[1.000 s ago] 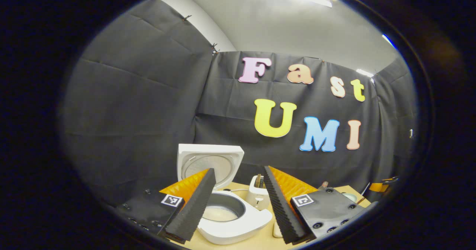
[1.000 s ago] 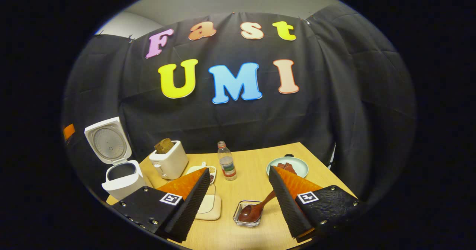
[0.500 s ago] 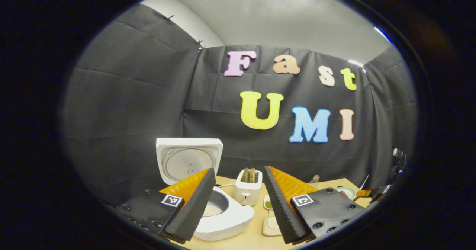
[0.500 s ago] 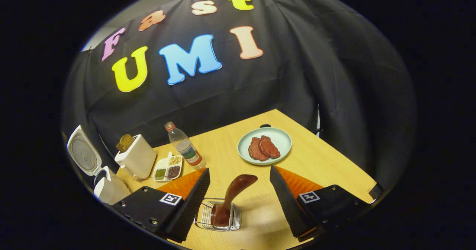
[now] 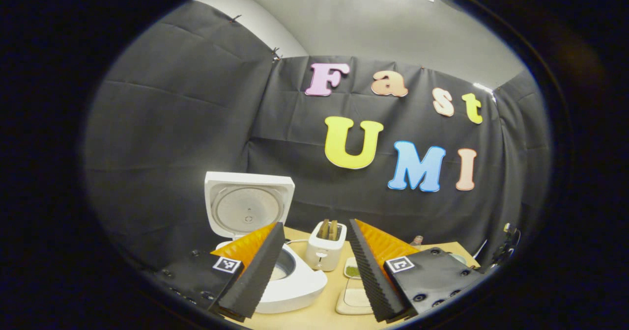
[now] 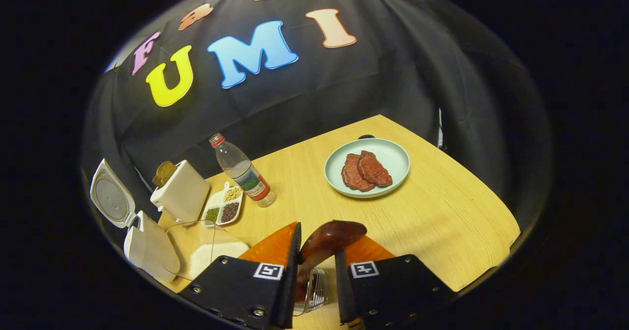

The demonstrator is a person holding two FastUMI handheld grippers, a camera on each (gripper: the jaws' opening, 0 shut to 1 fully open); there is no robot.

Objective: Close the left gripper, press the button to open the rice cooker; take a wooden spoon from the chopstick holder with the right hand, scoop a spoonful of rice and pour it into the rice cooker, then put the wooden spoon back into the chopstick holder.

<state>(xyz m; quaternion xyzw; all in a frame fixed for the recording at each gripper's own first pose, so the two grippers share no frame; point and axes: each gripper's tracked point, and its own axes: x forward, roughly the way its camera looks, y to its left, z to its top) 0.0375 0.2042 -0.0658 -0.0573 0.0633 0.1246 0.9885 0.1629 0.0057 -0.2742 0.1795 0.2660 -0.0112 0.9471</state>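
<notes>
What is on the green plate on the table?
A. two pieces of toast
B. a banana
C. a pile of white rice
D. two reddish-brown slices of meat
D: in the right gripper view, the plate holds two flat reddish-brown slices of meat lying side by side.
</notes>
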